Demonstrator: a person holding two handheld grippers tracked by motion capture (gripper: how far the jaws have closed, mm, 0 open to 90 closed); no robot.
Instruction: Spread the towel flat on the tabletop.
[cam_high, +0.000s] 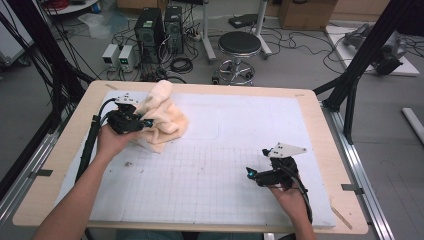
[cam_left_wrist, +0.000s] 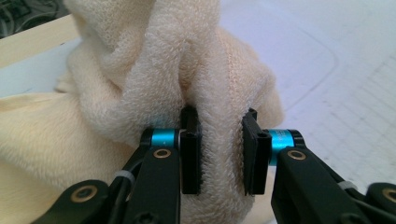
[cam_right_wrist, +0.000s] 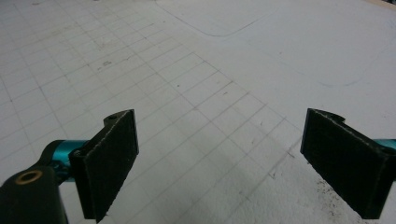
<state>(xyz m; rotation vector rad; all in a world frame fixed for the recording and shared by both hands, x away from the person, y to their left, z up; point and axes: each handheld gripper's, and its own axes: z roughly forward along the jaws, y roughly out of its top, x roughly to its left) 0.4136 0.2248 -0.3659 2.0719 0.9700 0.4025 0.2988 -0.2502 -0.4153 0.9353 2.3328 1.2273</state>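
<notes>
A cream terry towel (cam_high: 162, 117) lies bunched in a heap at the back left of the white gridded mat (cam_high: 220, 165). My left gripper (cam_high: 145, 122) is at the heap's left side, and in the left gripper view its black pads (cam_left_wrist: 191, 151) press a thick fold of the towel (cam_left_wrist: 219, 154) between them. The rest of the towel (cam_left_wrist: 140, 60) rises above and to the left of the jaws. My right gripper (cam_high: 252, 174) rests low over the mat at the front right, and its jaws (cam_right_wrist: 219, 163) stand wide apart over bare grid with nothing between them.
The mat covers a wooden table (cam_high: 65, 150) with a bare border all round. A black frame post (cam_high: 357, 65) stands at the back right corner. Beyond the table's far edge are a stool (cam_high: 239, 50), computer cases (cam_high: 157, 30) and floor cables.
</notes>
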